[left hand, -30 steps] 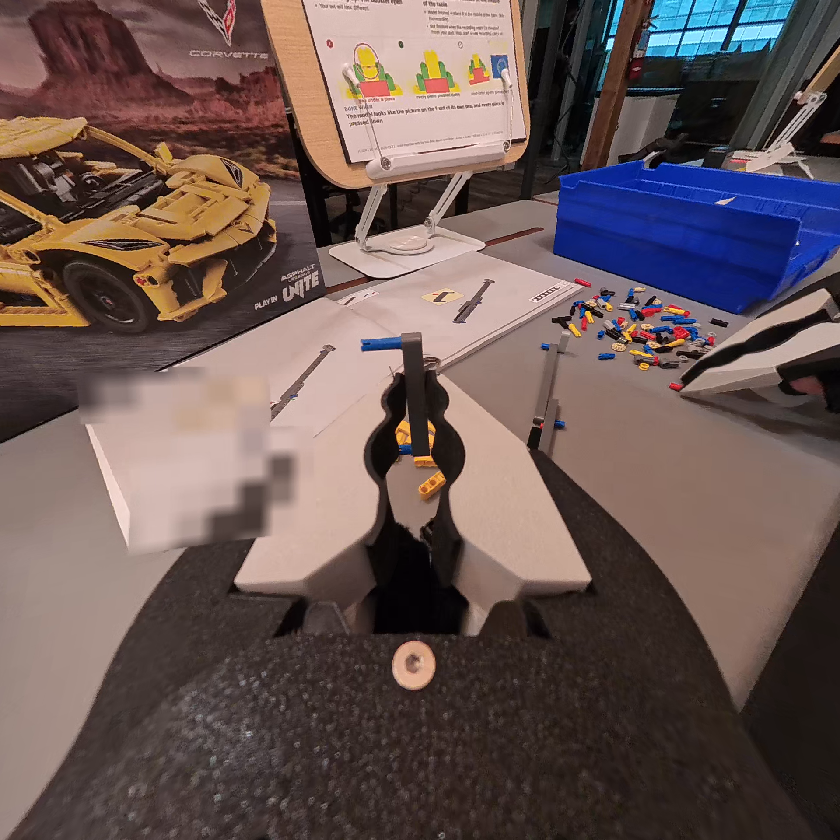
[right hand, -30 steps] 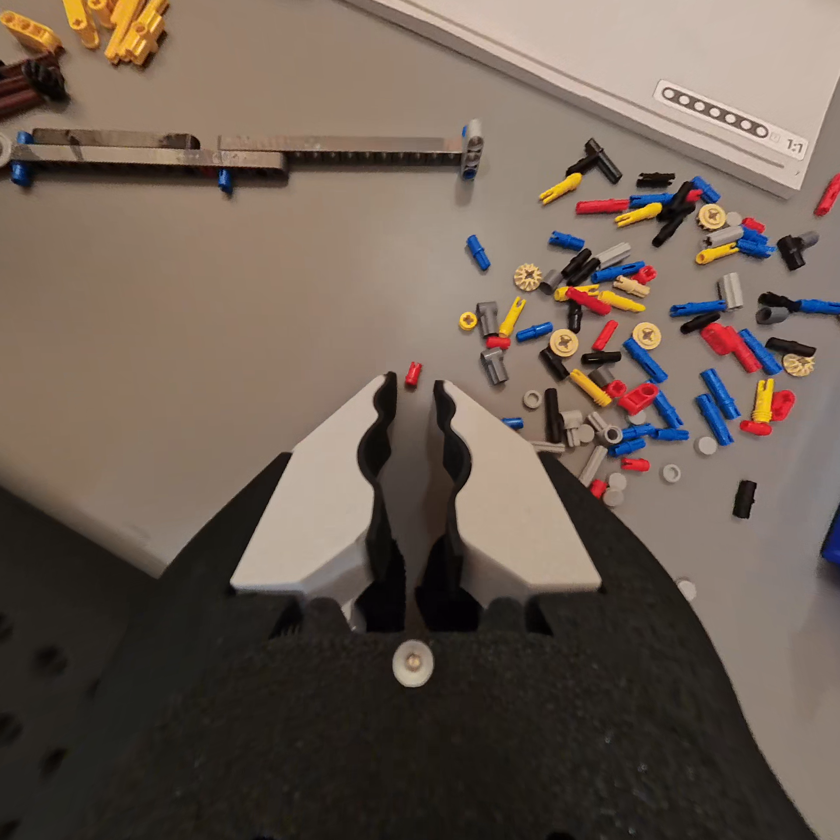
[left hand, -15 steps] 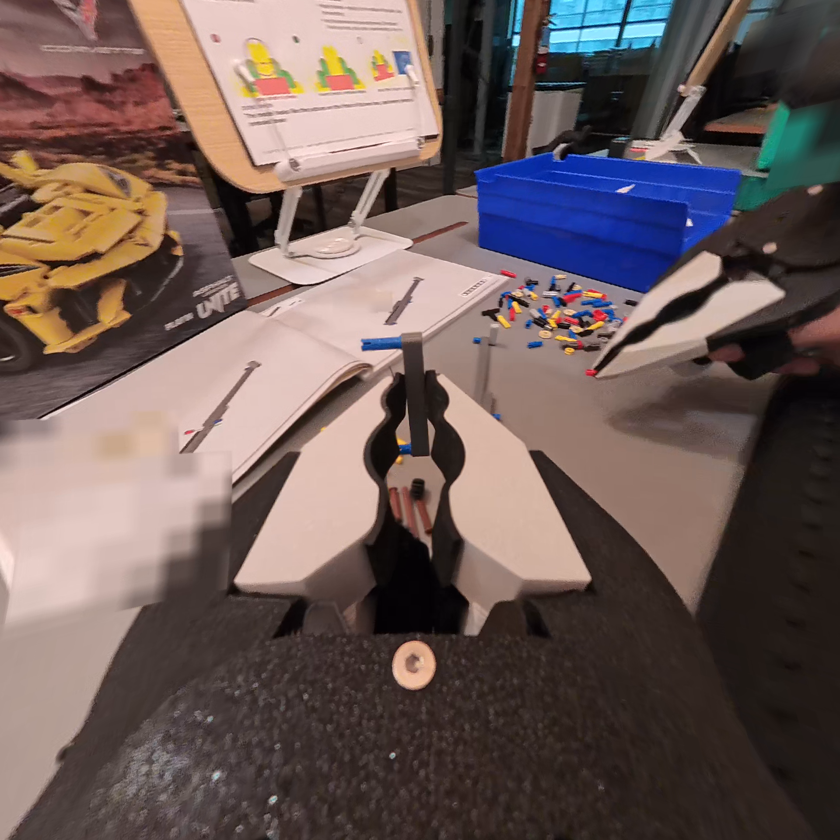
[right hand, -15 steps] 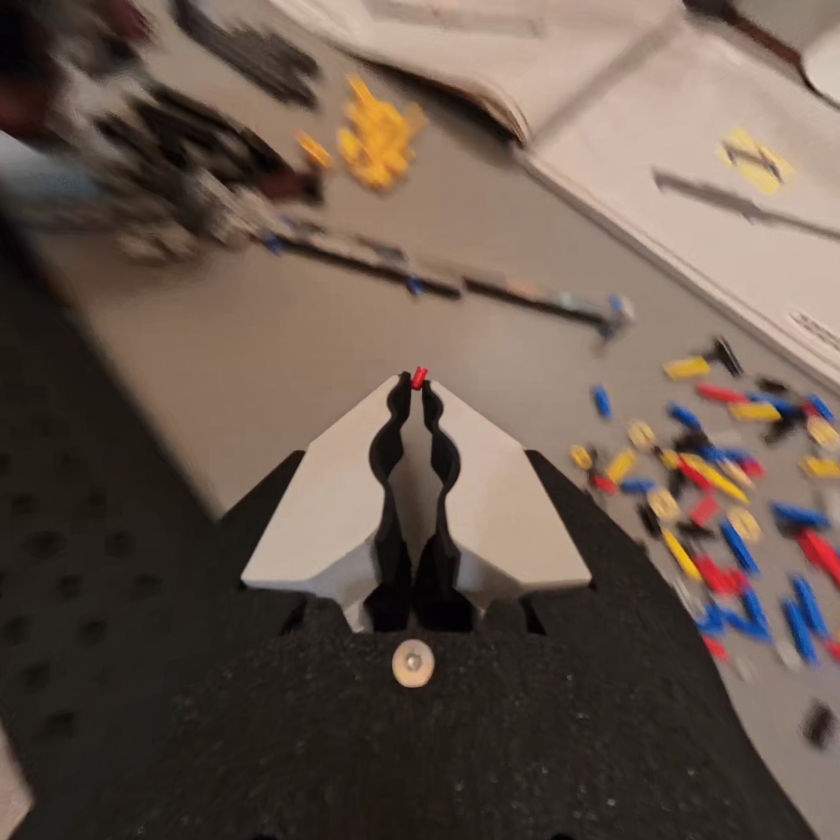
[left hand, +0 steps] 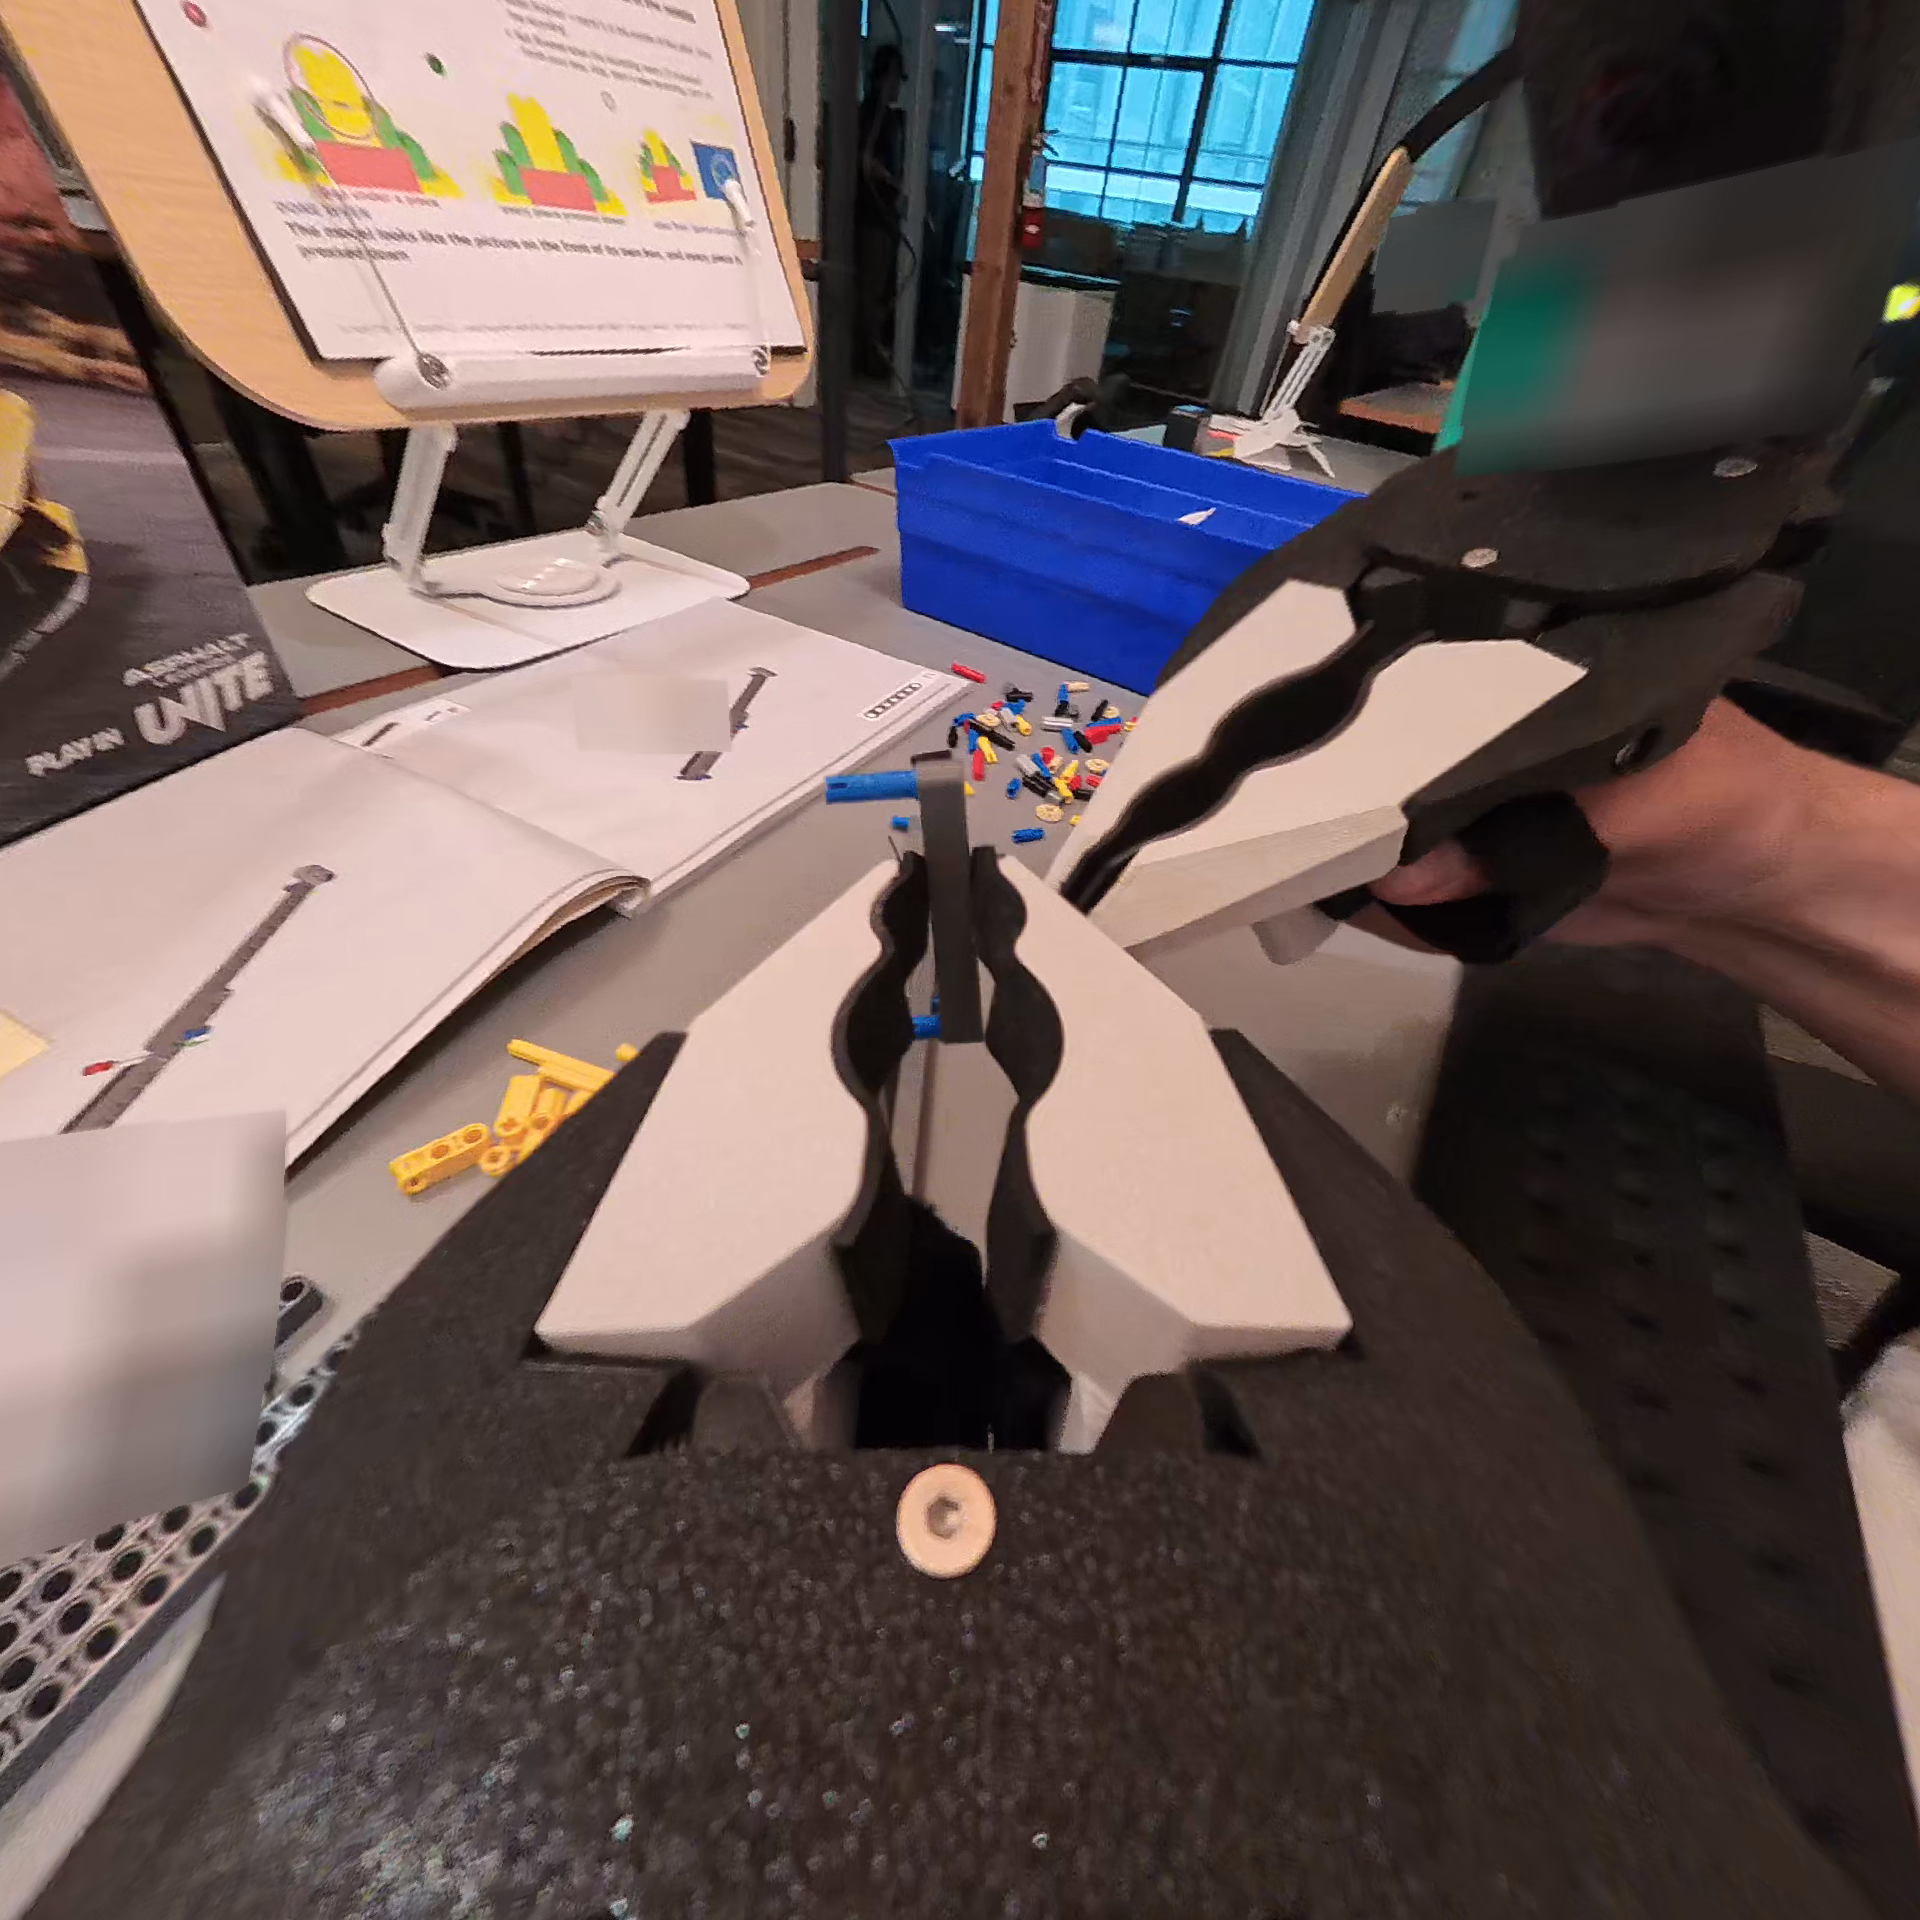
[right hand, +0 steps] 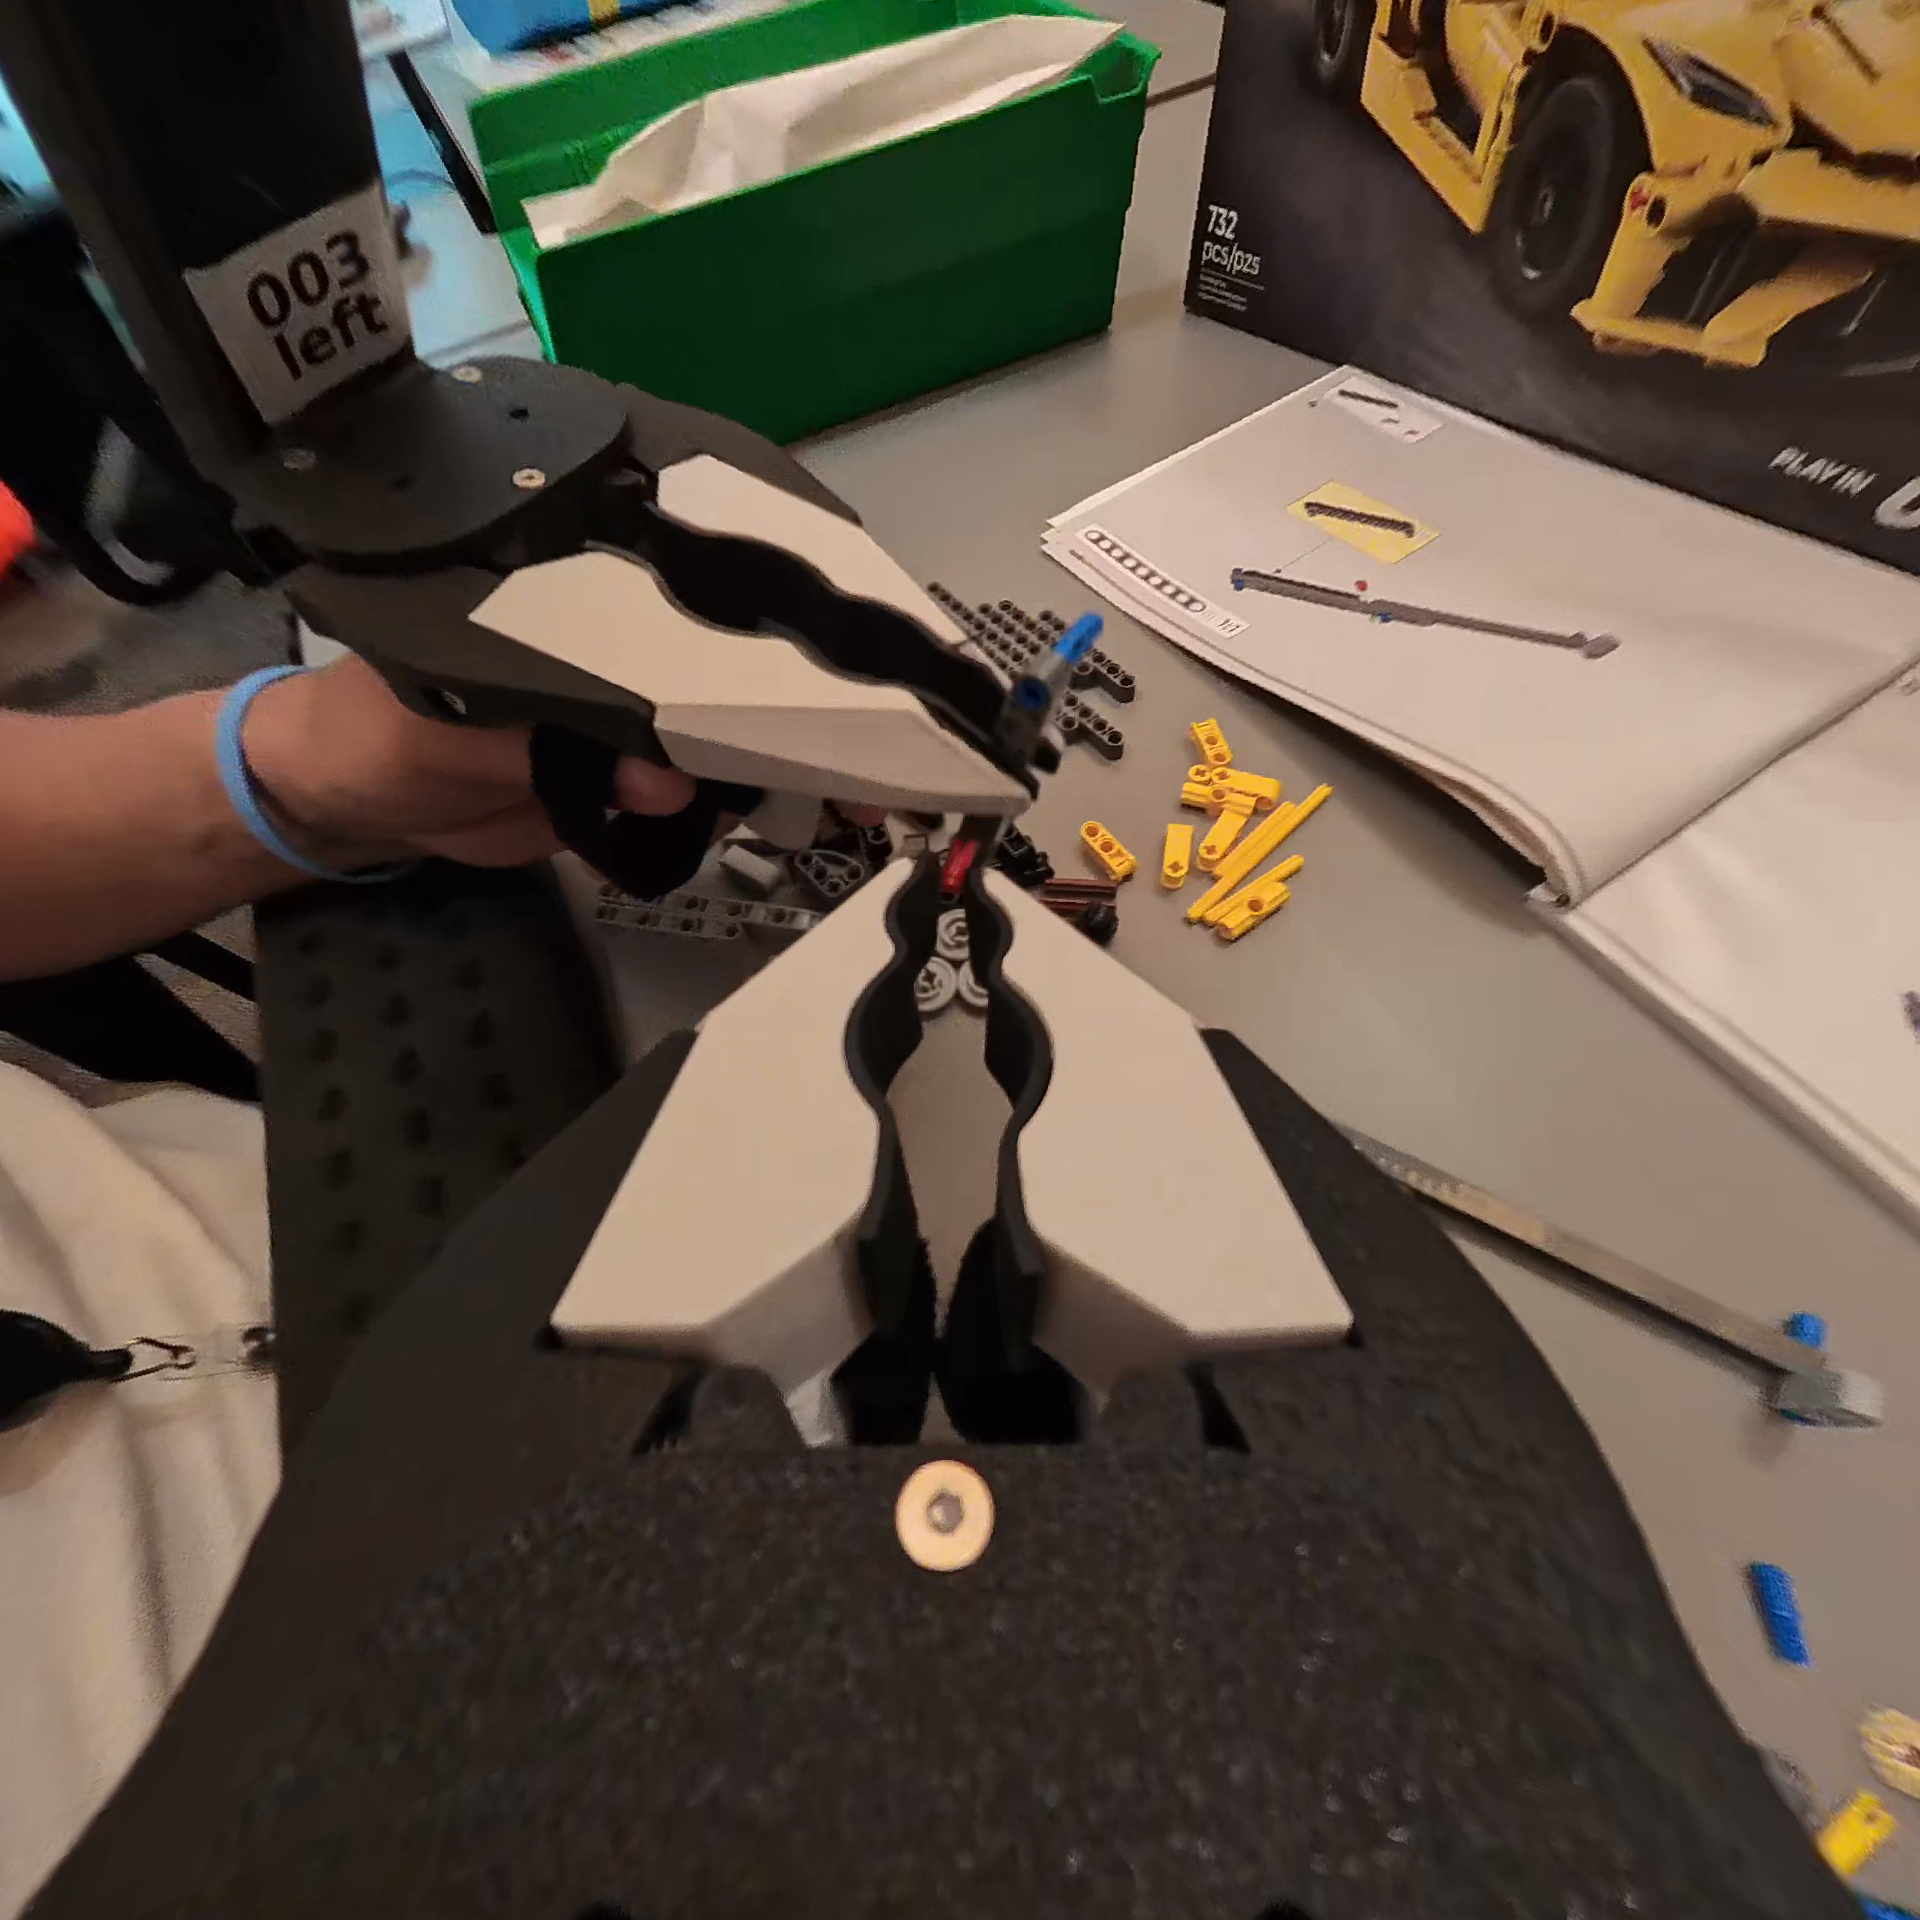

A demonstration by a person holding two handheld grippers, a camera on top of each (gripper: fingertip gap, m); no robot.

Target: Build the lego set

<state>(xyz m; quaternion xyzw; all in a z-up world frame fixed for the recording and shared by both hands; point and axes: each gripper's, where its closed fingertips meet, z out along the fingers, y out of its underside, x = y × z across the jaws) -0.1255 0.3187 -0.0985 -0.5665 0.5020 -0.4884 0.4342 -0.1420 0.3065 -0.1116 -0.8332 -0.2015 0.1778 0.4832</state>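
Note:
My left gripper (left hand: 945, 868) is shut on a dark grey beam (left hand: 954, 914) held upright, with a blue pin (left hand: 868, 787) sticking out to the left at its top. My right gripper (right hand: 948, 875) is shut on a small red pin (right hand: 958, 862) at its very tips. In the right wrist view the left gripper (right hand: 1023, 774) sits just above and ahead of the red pin, with the beam and its blue pin (right hand: 1070, 636) poking out. In the left wrist view the right gripper (left hand: 1081, 883) comes in from the right, tips close beside the beam.
An open instruction booklet (left hand: 436, 883) lies ahead, with a paper stand (left hand: 520, 592) and a blue bin (left hand: 1070, 540) behind it. Loose small parts (left hand: 1039, 738) and yellow pieces (right hand: 1236, 831) lie on the grey table. A long grey beam assembly (right hand: 1610, 1283), a green bin (right hand: 831, 239) and the set's box (right hand: 1610, 208) are nearby. The grippers are tip to tip, or close to it.
My right gripper closed on the red pin, lifted it off the table and swung it over to the left gripper. The left gripper turned right, still holding the beam.

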